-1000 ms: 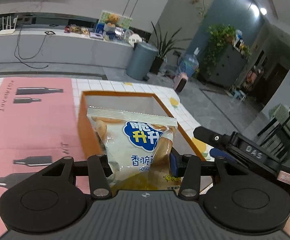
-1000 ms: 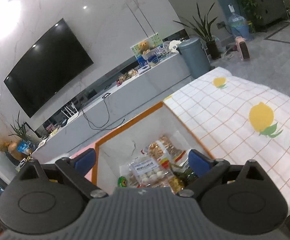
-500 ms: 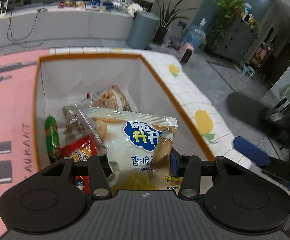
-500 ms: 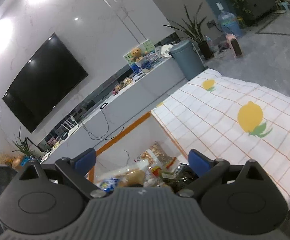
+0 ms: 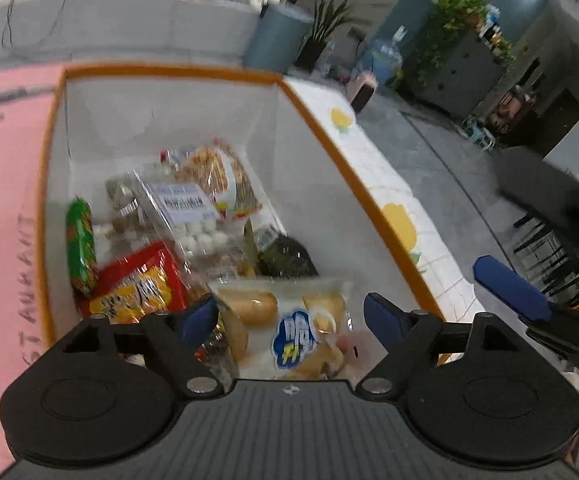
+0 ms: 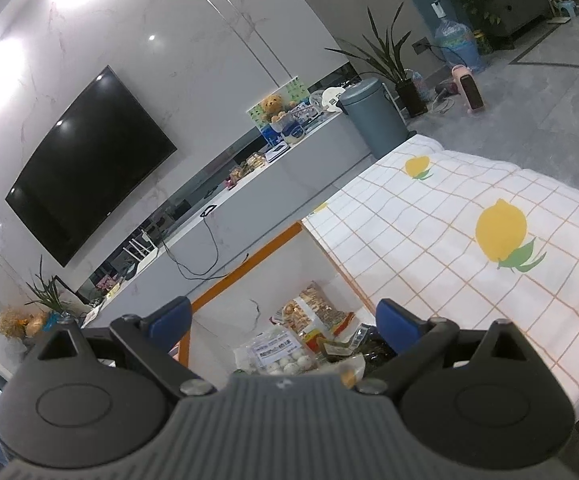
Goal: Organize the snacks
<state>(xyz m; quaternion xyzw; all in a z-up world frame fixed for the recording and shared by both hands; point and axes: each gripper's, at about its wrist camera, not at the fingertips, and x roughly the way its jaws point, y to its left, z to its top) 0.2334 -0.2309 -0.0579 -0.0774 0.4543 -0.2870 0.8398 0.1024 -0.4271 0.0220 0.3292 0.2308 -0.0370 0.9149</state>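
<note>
The left claw (image 5: 289,314), spread wide, hovers over the potato-chip bag (image 5: 289,332) lying loose at 6 o'clock in the orange-rimmed box (image 5: 169,74).

Potato chip bag (image 5: 289,328), white with blue logo, lies face-up at near end of my orange-rimmed white box (image 5: 169,74), blurred. Beyond it in box: red-yellow snack pack (image 5: 137,284), green tube snack (image 5: 79,240) along left wall, clear bag of white balls (image 5: 193,220), nut mix bag (image 5: 221,176), dark packet (image 5: 285,258).
</note>
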